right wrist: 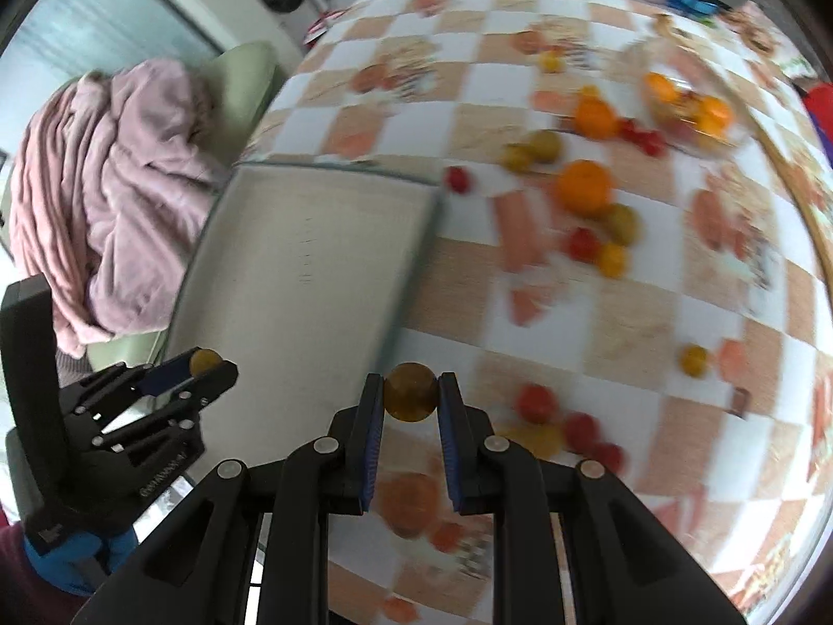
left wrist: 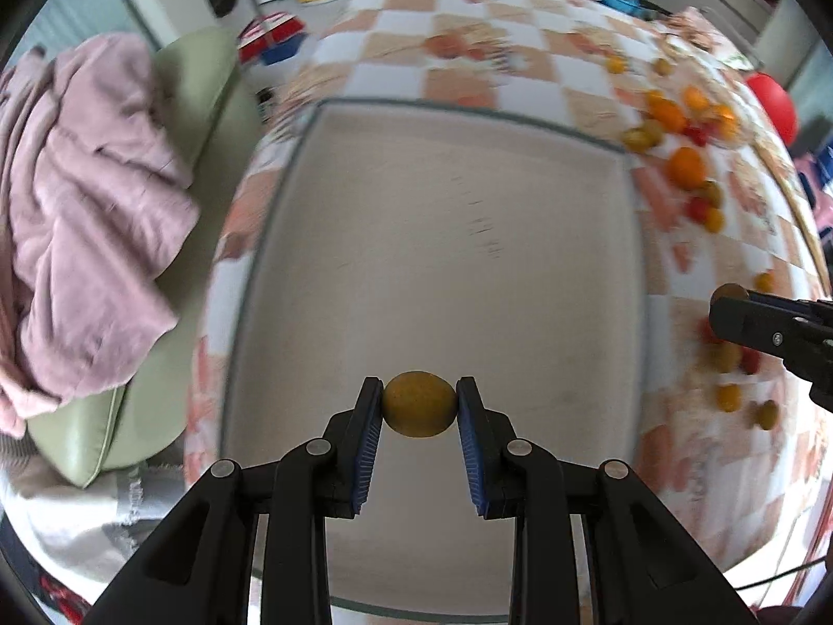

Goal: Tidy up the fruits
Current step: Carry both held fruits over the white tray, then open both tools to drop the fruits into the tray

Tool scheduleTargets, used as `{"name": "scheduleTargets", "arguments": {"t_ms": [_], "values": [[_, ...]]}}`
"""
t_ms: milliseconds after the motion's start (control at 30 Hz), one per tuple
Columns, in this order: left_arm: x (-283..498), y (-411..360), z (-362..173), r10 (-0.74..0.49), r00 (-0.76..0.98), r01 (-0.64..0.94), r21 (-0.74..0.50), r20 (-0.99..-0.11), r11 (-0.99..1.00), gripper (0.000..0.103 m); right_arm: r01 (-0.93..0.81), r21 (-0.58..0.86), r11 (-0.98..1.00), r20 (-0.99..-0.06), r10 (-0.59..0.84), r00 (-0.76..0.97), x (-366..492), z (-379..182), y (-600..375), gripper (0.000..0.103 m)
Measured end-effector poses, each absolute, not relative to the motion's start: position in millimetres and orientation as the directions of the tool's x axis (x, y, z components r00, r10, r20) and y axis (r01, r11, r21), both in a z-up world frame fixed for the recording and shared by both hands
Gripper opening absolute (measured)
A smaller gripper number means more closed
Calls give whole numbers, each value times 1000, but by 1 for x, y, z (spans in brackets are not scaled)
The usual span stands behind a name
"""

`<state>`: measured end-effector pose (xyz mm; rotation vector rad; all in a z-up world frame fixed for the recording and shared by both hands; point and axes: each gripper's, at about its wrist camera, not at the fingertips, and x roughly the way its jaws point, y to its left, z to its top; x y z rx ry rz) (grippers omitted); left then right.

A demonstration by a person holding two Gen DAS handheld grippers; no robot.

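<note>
I am pinching one small yellow-brown fruit (left wrist: 419,411) in my left tongs (left wrist: 419,406), low centre over the tray (left wrist: 598,260), and another fruit (right wrist: 410,391) in my right tongs (right wrist: 410,396), low centre over the desk (right wrist: 598,312). Both are sitting at the very tips; a jolt could be rolling either one loose.

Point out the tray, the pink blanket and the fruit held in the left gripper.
tray (left wrist: 442,260): left wrist view, bare middle of its pale floor.
pink blanket (left wrist: 88,198): left wrist view, middle of the crumpled folds.
yellow-green fruit (left wrist: 419,404): left wrist view, centre of its skin, between the left gripper's pads.
</note>
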<state>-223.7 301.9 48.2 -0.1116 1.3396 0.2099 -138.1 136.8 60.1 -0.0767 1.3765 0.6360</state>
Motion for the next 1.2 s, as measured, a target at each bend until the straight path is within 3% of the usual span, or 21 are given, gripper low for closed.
{"name": "scheduleTargets", "arguments": {"t_ms": [600,633,667,700,733,767,933,1200], "values": [[-241,331,11,138,187,-241,91,-973,966,31,-534,232,813,-966,258,-25,-135,4,214,24],[-242,330,11,142,183,-240,96,-973,966,42,-535,231,813,-966,258,-24,-134,4,214,26],[-242,330,11,154,181,-242,108,-971,964,69,-538,235,810,-965,263,-26,-134,5,215,35],[-244,329,13,170,191,-248,120,-967,961,78,-541,235,807,-964,264,-26,-134,6,216,42],[-246,327,17,181,205,-250,127,-962,960,81,-544,235,805,-964,266,-23,-134,7,217,57],[-247,328,18,174,215,-244,119,-961,962,81,-546,240,803,-962,273,-21,-134,9,217,63],[-246,327,17,174,188,-231,128,-967,964,81,-537,270,799,-948,318,-4,-132,22,213,80],[-234,301,43,153,233,-176,113,-960,978,81,-460,266,847,-938,337,78,-124,53,162,81]]}}
